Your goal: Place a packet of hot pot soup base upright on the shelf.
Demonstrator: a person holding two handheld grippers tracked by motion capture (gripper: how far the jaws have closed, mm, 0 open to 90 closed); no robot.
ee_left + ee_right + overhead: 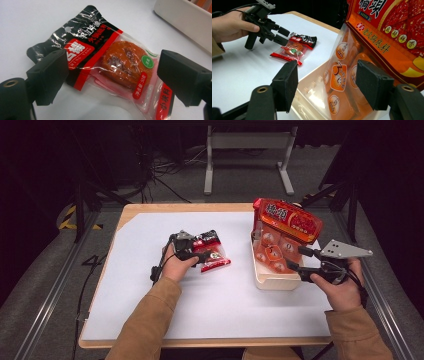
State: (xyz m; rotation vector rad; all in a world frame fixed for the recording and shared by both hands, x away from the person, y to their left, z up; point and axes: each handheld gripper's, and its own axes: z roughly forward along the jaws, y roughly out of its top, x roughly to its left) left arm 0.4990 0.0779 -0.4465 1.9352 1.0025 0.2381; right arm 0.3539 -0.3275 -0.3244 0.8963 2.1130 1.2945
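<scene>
The left gripper (206,251), jaws spread and pressing on nothing, hovers over a small sauce packet (110,62) lying flat on the white table cover (150,305), left of centre. The right gripper (296,259), jaws also apart, straddles the clear lower edge of a large orange-red seasoning bag (372,50) without visibly clamping it. That bag stands tilted in a pale tray (272,281) at the right side of the table.
</scene>
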